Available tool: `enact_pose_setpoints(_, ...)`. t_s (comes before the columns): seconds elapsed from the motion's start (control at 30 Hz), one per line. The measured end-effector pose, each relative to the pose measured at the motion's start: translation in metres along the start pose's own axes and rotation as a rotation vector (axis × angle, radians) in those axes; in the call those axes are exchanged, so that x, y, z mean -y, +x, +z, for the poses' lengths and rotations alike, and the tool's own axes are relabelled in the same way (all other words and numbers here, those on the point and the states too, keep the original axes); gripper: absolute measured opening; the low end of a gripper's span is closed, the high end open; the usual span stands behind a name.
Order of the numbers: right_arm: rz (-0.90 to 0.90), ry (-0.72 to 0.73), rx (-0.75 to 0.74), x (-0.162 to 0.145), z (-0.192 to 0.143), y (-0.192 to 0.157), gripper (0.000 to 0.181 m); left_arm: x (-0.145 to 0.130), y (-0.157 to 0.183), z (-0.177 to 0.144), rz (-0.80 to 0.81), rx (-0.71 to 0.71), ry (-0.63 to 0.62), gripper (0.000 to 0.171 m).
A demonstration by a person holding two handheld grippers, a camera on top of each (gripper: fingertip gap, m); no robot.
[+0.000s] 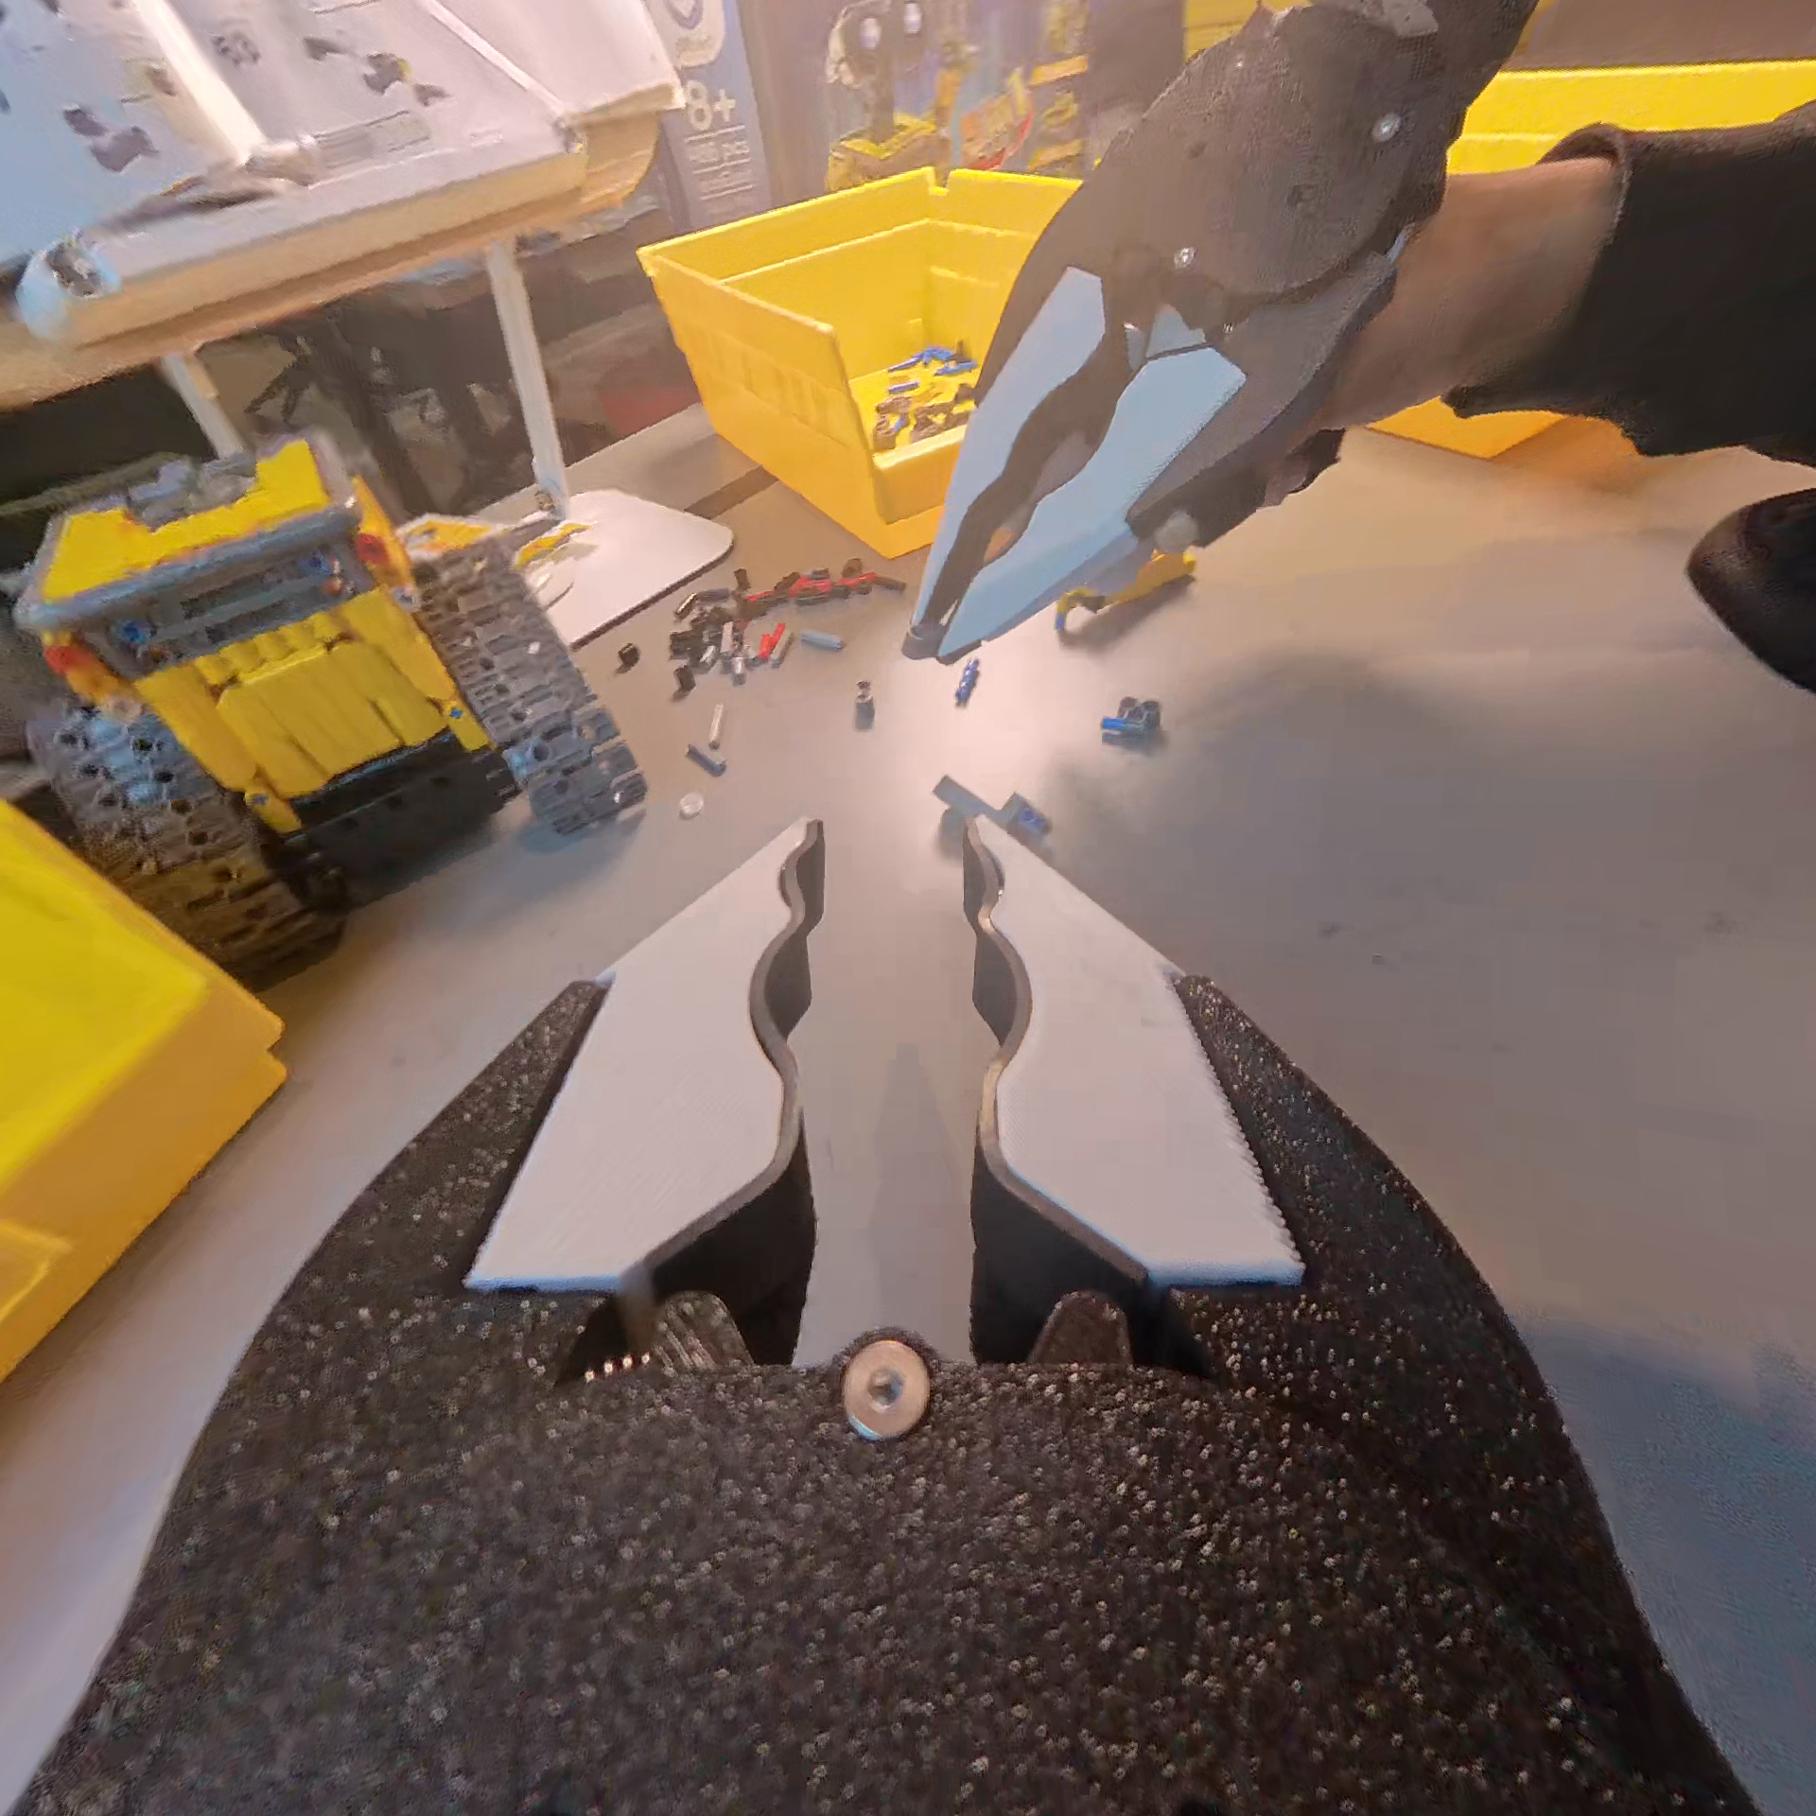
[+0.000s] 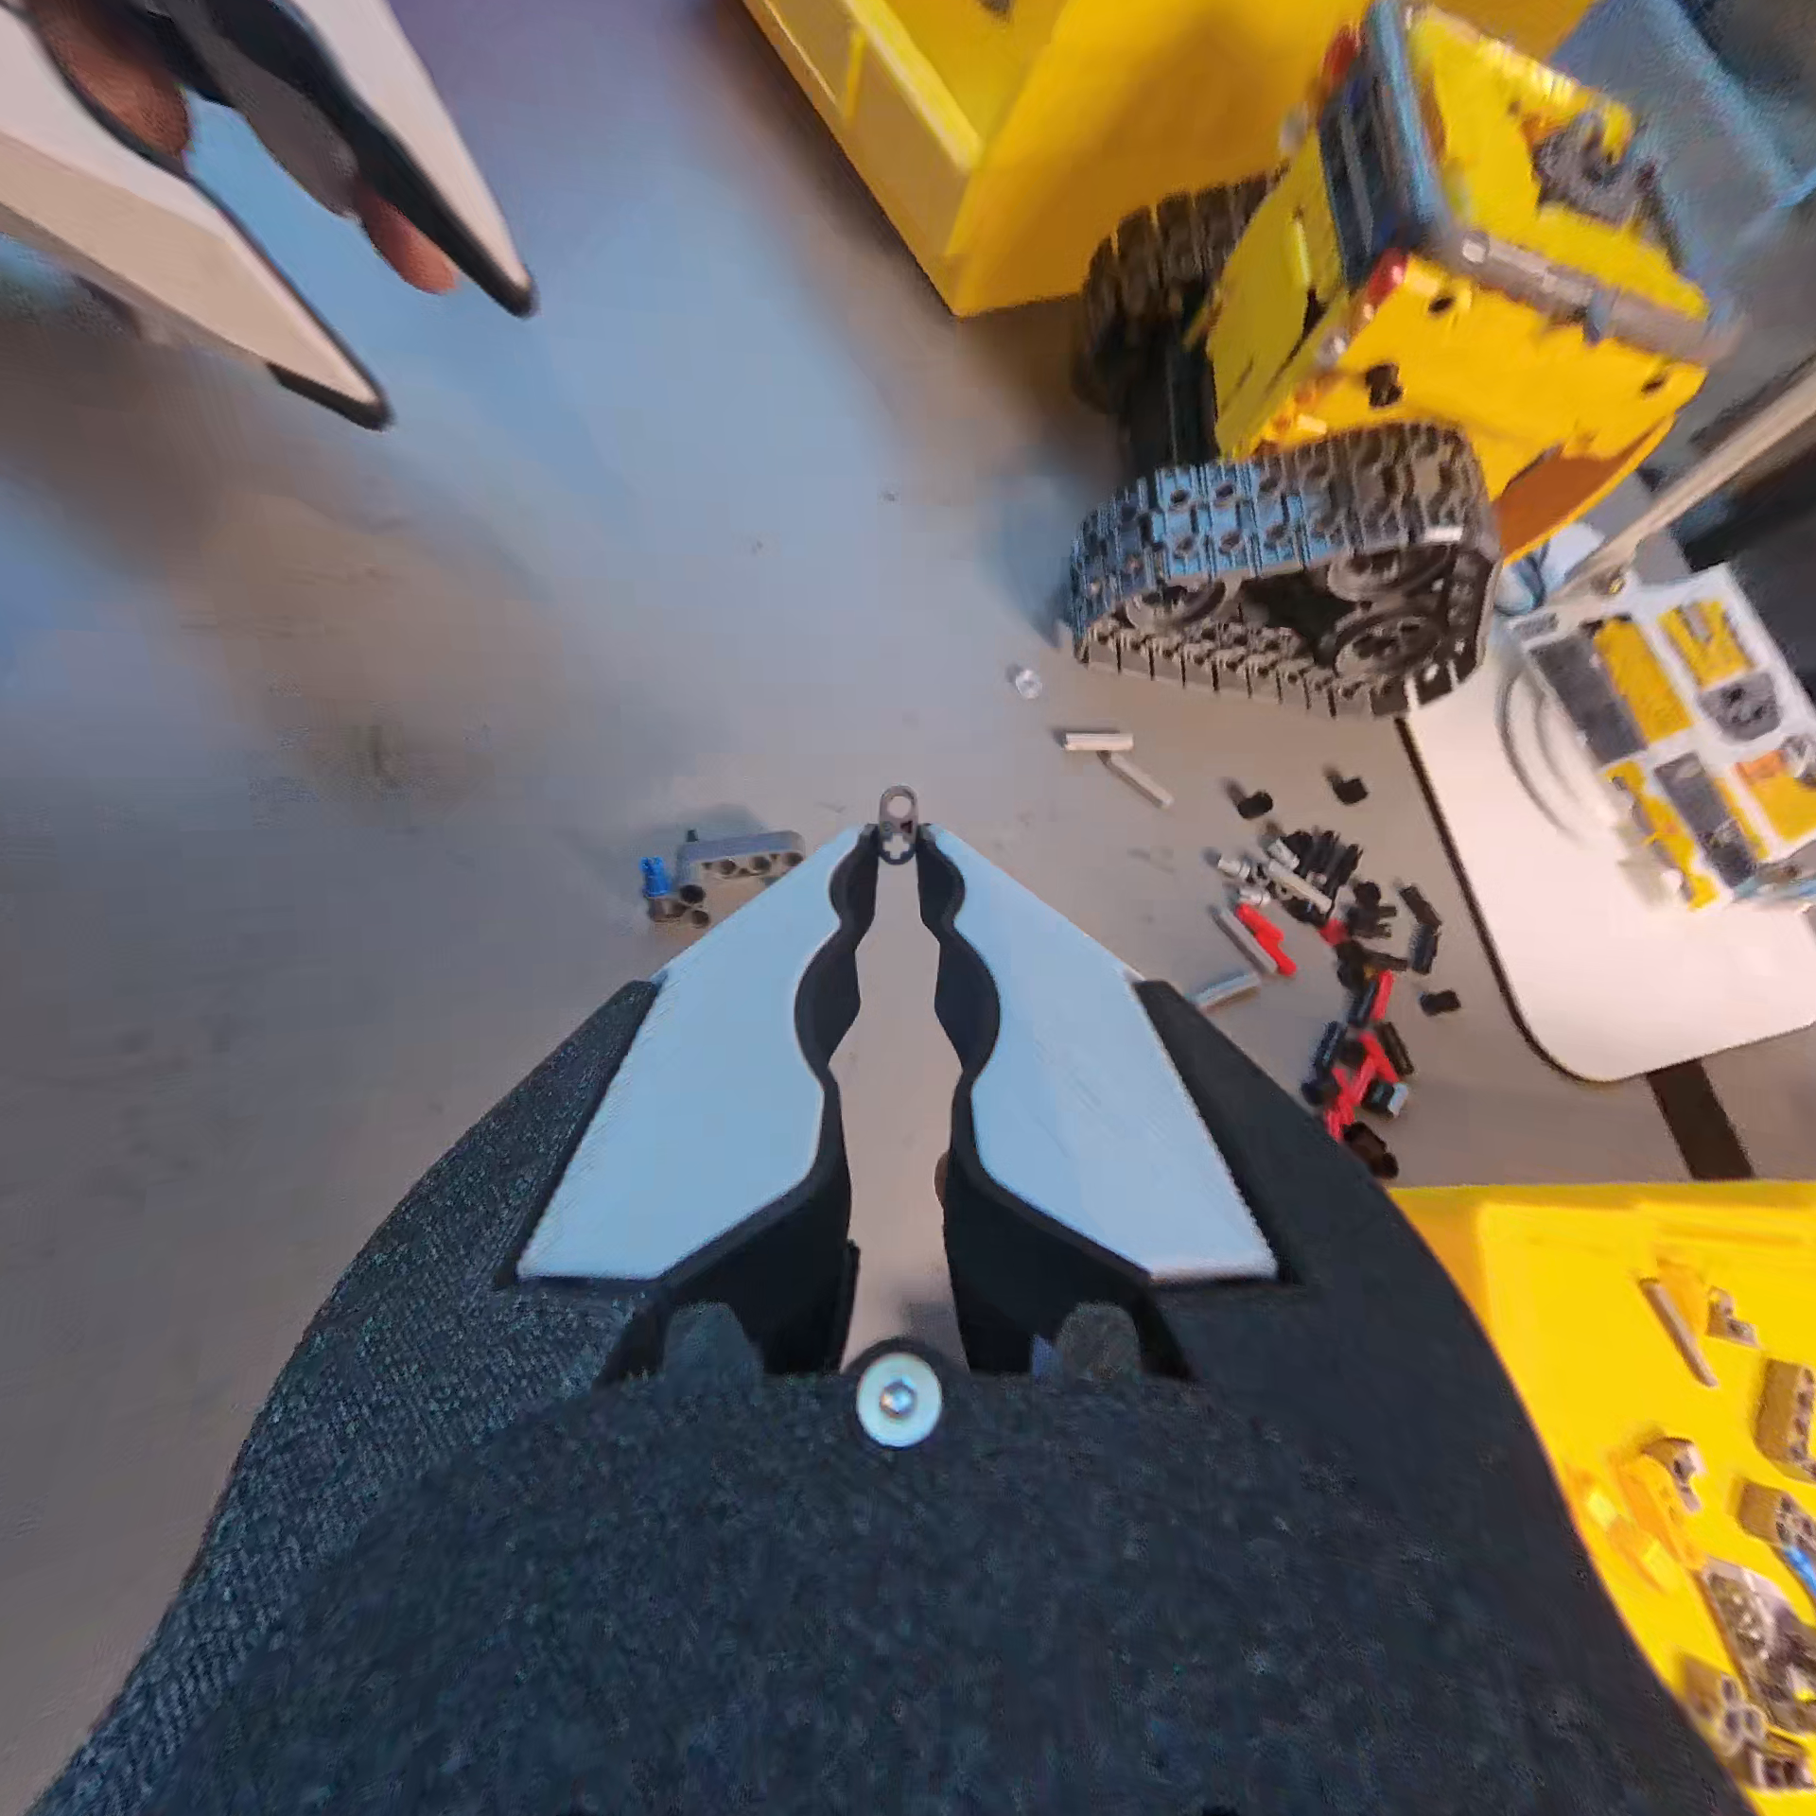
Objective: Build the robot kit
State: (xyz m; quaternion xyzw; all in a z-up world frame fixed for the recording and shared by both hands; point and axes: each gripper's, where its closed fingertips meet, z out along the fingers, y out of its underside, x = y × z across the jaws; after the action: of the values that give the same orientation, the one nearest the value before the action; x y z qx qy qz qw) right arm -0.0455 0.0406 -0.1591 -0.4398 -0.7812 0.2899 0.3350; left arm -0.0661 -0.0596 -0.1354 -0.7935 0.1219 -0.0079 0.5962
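My right gripper (image 2: 896,837) is shut on a small grey two-hole brick piece (image 2: 896,808), which its tips pinch just above the grey table. In the left wrist view the right gripper (image 1: 929,639) points down at the table with a dark bit at its tips. My left gripper (image 1: 894,835) is open and empty, held low over the table. A short grey beam with a blue pin (image 1: 993,808) lies just beyond its right fingertip; it also shows in the right wrist view (image 2: 732,865). The left gripper (image 2: 452,359) appears blurred at the upper left of the right wrist view.
A yellow tracked brick model (image 1: 275,688) (image 2: 1376,393) stands on the left of the table. A pile of small black, red and grey pins (image 1: 757,609) (image 2: 1346,963) lies beside it. Yellow bins (image 1: 786,334) (image 2: 1572,1307) and a white stand base (image 2: 1621,983) ring the area. Some 11 centimetres of space lies between my two pairs of fingers.
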Motion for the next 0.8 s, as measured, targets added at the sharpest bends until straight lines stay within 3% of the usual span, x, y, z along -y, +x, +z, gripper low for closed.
enact_pose_setpoints(0.1,-0.076,0.09,-0.032,0.012,-0.011,-0.019,0.007,0.018,0.016,0.011,0.127,-0.018,0.002,0.016)
enact_pose_setpoints(0.2,-0.097,0.052,-0.105,0.006,-0.009,-0.026,0.008,0.019,0.024,0.029,0.132,-0.012,-0.095,0.0)
enact_pose_setpoints(0.33,-0.088,-0.061,-0.255,-0.002,-0.01,-0.02,0.008,-0.003,0.022,0.053,0.014,0.004,-0.297,0.0)
enact_pose_setpoints(0.5,0.02,-0.017,-0.316,0.016,-0.02,-0.022,0.008,-0.015,0.021,0.065,0.014,0.052,-0.371,0.0)
enact_pose_setpoints(0.8,0.01,-0.001,-0.364,0.031,-0.031,-0.02,0.008,-0.025,0.011,0.075,0.109,0.153,-0.462,0.0)
